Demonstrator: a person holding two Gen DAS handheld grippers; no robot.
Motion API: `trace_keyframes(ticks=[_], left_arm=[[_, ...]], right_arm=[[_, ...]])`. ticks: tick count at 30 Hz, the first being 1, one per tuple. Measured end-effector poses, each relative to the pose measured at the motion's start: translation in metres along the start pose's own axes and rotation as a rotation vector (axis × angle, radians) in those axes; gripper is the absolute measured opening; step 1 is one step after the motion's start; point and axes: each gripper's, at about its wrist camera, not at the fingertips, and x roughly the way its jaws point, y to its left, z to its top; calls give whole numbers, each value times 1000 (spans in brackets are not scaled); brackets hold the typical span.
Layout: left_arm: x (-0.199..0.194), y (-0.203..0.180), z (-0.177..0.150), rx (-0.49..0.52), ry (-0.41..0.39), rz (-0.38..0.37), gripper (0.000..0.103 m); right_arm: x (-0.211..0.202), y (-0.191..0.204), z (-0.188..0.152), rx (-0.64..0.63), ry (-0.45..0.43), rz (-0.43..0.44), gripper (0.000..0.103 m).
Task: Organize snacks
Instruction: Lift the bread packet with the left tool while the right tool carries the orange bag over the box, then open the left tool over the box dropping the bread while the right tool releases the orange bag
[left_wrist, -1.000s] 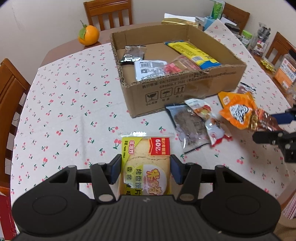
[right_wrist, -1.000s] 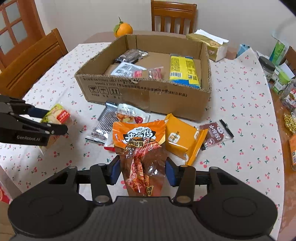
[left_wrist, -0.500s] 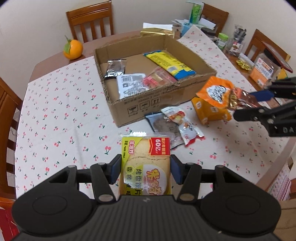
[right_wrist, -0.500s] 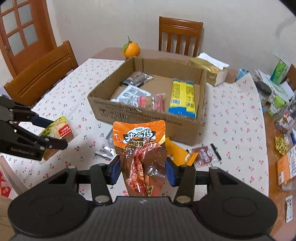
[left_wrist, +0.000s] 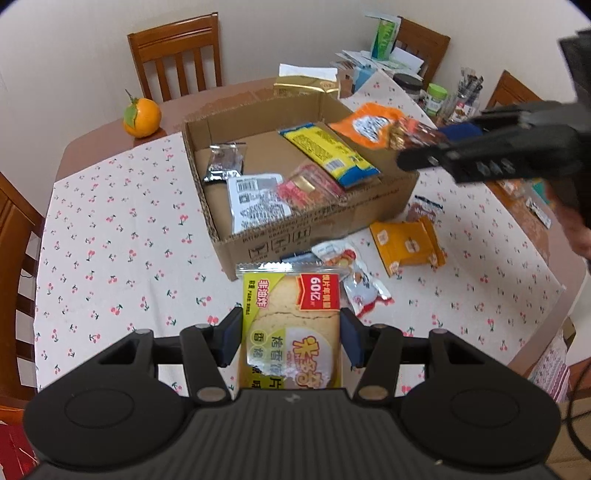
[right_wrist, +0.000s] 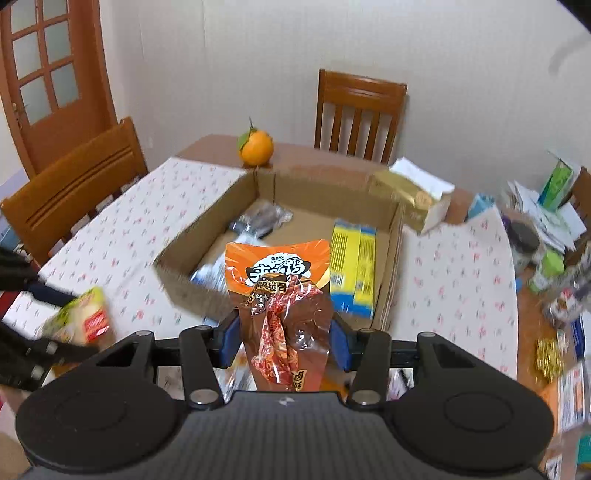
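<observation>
My left gripper (left_wrist: 291, 332) is shut on a yellow-green bread-slice packet (left_wrist: 290, 317), held in the air in front of the open cardboard box (left_wrist: 306, 236). My right gripper (right_wrist: 284, 338) is shut on an orange and brown meat-snack bag (right_wrist: 282, 295), raised over the box's near wall (right_wrist: 184, 286). In the left wrist view that bag (left_wrist: 373, 125) hangs above the box's right side. Inside the box lie a yellow and blue pack (left_wrist: 328, 153), a white label packet (left_wrist: 256, 201), a red packet (left_wrist: 308, 184) and a dark packet (left_wrist: 223, 162).
On the cherry-print cloth (left_wrist: 110, 229) right of the box lie an orange-yellow pack (left_wrist: 406, 245), a clear snack bag (left_wrist: 354, 273) and a small brown packet (left_wrist: 421, 210). An orange (left_wrist: 142, 118), a gold tissue box (left_wrist: 306, 85), jars and wooden chairs ring the table.
Both grippers have risen with their packets. The right one carried the orange bag from beside the loose snacks up and over the box's right side.
</observation>
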Motion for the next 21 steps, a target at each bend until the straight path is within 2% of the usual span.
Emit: trace_keyframes(ticks=[7,17,18,19,21], left_arm=[[2,4,15,-18,-12,19,54],[14,8,45,-40,-20,55,54],[15,8,47,-39,-20,55,54],[17,8,51,-39,-19,56,54],[20,8,57,-36,-21,59,54]], right_arm=[[47,-20,35,-20,-19,-12,54],[100,-35,53,9,1,14,55],[102,-37,52,23,-2,21,60],[103,-38,51,35,-6,29,75],[101,-39,47,52,-21,33,92]])
